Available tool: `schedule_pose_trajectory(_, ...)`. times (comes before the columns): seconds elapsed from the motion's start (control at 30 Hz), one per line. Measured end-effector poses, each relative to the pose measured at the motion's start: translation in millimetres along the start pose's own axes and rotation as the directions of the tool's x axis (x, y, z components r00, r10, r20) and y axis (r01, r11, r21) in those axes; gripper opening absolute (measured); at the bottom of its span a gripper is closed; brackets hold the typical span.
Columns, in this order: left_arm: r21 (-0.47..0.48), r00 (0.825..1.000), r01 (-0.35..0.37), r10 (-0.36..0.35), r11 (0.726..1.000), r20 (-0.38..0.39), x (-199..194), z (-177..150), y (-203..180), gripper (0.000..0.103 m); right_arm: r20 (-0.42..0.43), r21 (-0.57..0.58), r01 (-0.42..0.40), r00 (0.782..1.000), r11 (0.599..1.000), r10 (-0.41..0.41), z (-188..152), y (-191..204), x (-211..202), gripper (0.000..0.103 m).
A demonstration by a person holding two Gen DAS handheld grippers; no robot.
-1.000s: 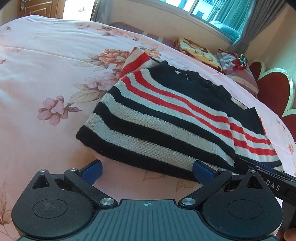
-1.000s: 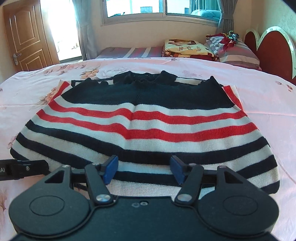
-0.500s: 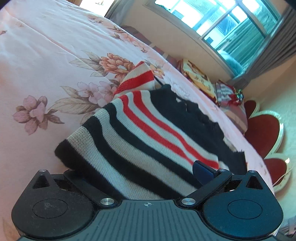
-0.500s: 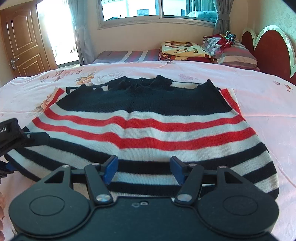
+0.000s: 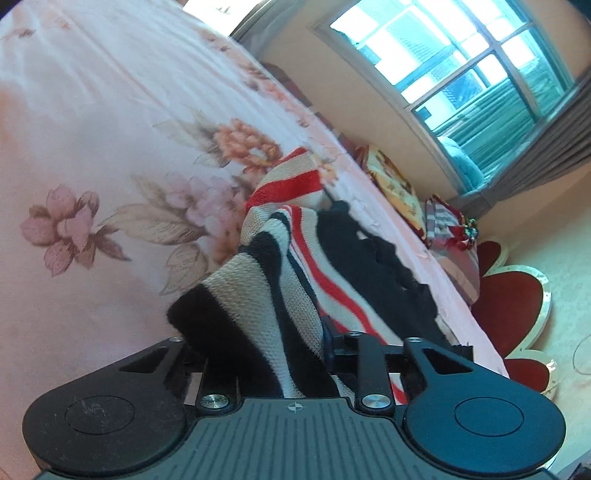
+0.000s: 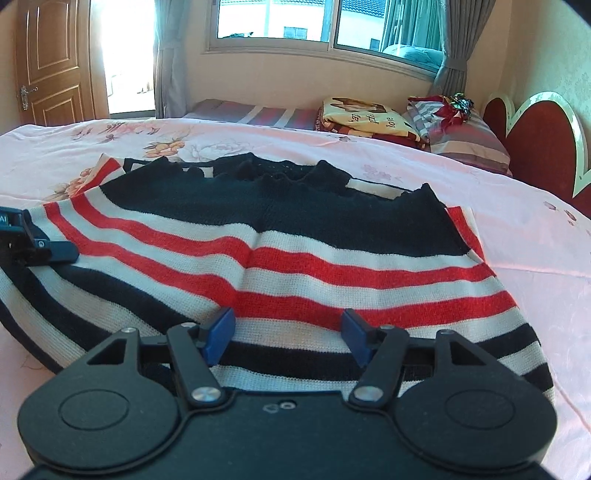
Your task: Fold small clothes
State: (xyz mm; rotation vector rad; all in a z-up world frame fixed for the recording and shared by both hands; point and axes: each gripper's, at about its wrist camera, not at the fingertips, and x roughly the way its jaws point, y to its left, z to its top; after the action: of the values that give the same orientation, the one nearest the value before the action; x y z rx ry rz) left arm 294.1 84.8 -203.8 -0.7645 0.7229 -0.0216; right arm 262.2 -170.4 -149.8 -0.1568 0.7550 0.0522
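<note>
A small knit sweater (image 6: 295, 258) with black, white and red stripes lies spread on the pink floral bedsheet (image 6: 517, 229). My left gripper (image 5: 269, 350) is shut on the sweater's hem corner (image 5: 236, 314), and the bunched cloth rises between its jaws, lifted off the sheet. It also shows at the left edge of the right wrist view (image 6: 40, 247). My right gripper (image 6: 288, 332) is open, its blue pads (image 6: 218, 332) above the lower striped hem, holding nothing.
Folded blankets and a striped pillow (image 6: 458, 136) sit at the far side of the bed by the red heart-shaped headboard (image 6: 543, 144). A window (image 6: 321, 22) and a wooden door (image 6: 48, 62) are behind. Bare sheet (image 5: 92, 147) lies left of the sweater.
My left gripper moved in on the hem corner, closed on it and lifted and tilted, bunching the left side. My right gripper stayed open, moving slightly forward over the hem.
</note>
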Motion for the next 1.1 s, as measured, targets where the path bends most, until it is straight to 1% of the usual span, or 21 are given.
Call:
schedule_pose_trajectory(0.07, 0.086, 0.999, 0.032, -0.034, 0.996, 0.03, -8, 3, -17, 0.023, 0.004, 0.008, -0.005, 1.0, 1.0, 0.005, 0, -2, 0, 0.063)
schedule_pose_trajectory(0.17, 0.228, 0.993, 0.098, -0.11, 0.969, 0.04, -18, 7, -56, 0.023, 0.004, 0.045, -0.031, 1.0, 0.998, 0.031, 1, -8, -3, 0.062)
schedule_pose_trajectory(0.27, 0.368, 0.979, 0.188, -0.204, 0.91, 0.003, -18, 7, -99, 0.023, 0.035, 0.124, -0.048, 0.998, 0.991, 0.044, 2, -25, -14, 0.057)
schedule_pose_trajectory(0.33, 0.441, 0.965, 0.254, -0.258, 0.861, -0.053, -9, -1, -132, 0.023, 0.062, 0.178, -0.037, 0.998, 0.983, 0.026, 1, -43, -26, 0.057)
schedule_pose_trajectory(0.43, 0.517, 0.939, 0.343, -0.302, 0.784, -0.165, 10, -27, -175, 0.023, 0.07, 0.241, -0.012, 0.998, 0.97, -0.005, -5, -76, -42, 0.058)
schedule_pose_trajectory(0.5, 0.551, 0.918, 0.397, -0.304, 0.734, -0.257, 27, -53, -200, 0.023, 0.067, 0.279, 0.016, 0.997, 0.96, -0.036, -13, -98, -52, 0.058)
schedule_pose_trajectory(0.57, 0.573, 0.901, 0.421, -0.255, 0.703, -0.35, 48, -77, -215, 0.023, 0.047, 0.305, 0.036, 0.998, 0.952, -0.052, -24, -117, -60, 0.058)
schedule_pose_trajectory(0.6, 0.592, 0.9, 0.412, -0.21, 0.693, -0.381, 57, -90, -220, 0.023, 0.034, 0.319, 0.037, 0.998, 0.947, -0.051, -30, -125, -62, 0.058)
schedule_pose_trajectory(0.63, 0.628, 0.909, 0.39, -0.171, 0.674, -0.381, 60, -100, -223, 0.024, 0.021, 0.334, 0.035, 0.999, 0.942, -0.045, -35, -132, -65, 0.058)
schedule_pose_trajectory(0.67, 0.652, 0.915, 0.379, -0.164, 0.657, -0.368, 60, -104, -224, 0.025, 0.013, 0.347, 0.023, 0.999, 0.938, -0.029, -40, -138, -67, 0.058)
schedule_pose_trajectory(0.7, 0.658, 0.918, 0.375, -0.166, 0.653, -0.359, 55, -103, -225, 0.027, 0.013, 0.358, 0.006, 1.0, 0.934, -0.012, -45, -142, -70, 0.058)
schedule_pose_trajectory(0.73, 0.646, 0.915, 0.38, -0.168, 0.662, -0.366, 51, -98, -227, 0.041, 0.016, 0.365, -0.004, 1.0, 0.931, -0.002, -47, -145, -73, 0.058)
schedule_pose_trajectory(0.77, 0.625, 0.908, 0.395, -0.181, 0.673, -0.378, 44, -93, -229, 0.063, 0.019, 0.37, -0.012, 1.0, 0.929, 0.005, -49, -147, -76, 0.06)
schedule_pose_trajectory(0.8, 0.611, 0.907, 0.398, -0.191, 0.685, -0.376, 36, -87, -230, 0.074, 0.024, 0.377, -0.024, 1.0, 0.926, 0.016, -49, -148, -78, 0.061)
schedule_pose_trajectory(0.83, 0.6, 0.912, 0.392, -0.206, 0.698, -0.356, 26, -81, -230, 0.081, 0.03, 0.387, -0.042, 0.999, 0.921, 0.033, -50, -150, -81, 0.062)
schedule_pose_trajectory(0.9, 0.583, 0.922, 0.378, -0.233, 0.719, -0.31, 6, -72, -222, 0.082, 0.041, 0.403, -0.085, 0.996, 0.911, 0.074, -48, -152, -85, 0.063)
schedule_pose_trajectory(0.97, 0.573, 0.944, 0.325, -0.228, 0.752, -0.237, -7, -56, -209, 0.082, 0.056, 0.412, -0.131, 0.991, 0.902, 0.118, -46, -152, -91, 0.064)
schedule_pose_trajectory(1.0, 0.568, 0.961, 0.275, -0.201, 0.775, -0.192, -6, -48, -197, 0.082, 0.066, 0.418, -0.158, 0.987, 0.894, 0.144, -44, -152, -93, 0.066)
schedule_pose_trajectory(1.03, 0.56, 0.972, 0.233, -0.171, 0.795, -0.161, -5, -41, -189, 0.082, 0.076, 0.426, -0.183, 0.983, 0.886, 0.167, -42, -151, -94, 0.074)
schedule_pose_trajectory(1.07, 0.549, 0.981, 0.188, -0.133, 0.814, -0.139, 0, -35, -178, 0.082, 0.088, 0.429, -0.211, 0.978, 0.878, 0.192, -39, -150, -93, 0.081)
schedule_pose_trajectory(1.1, 0.539, 0.988, 0.144, -0.088, 0.83, -0.128, 5, -33, -165, 0.082, 0.099, 0.428, -0.231, 0.973, 0.874, 0.209, -35, -148, -91, 0.083)
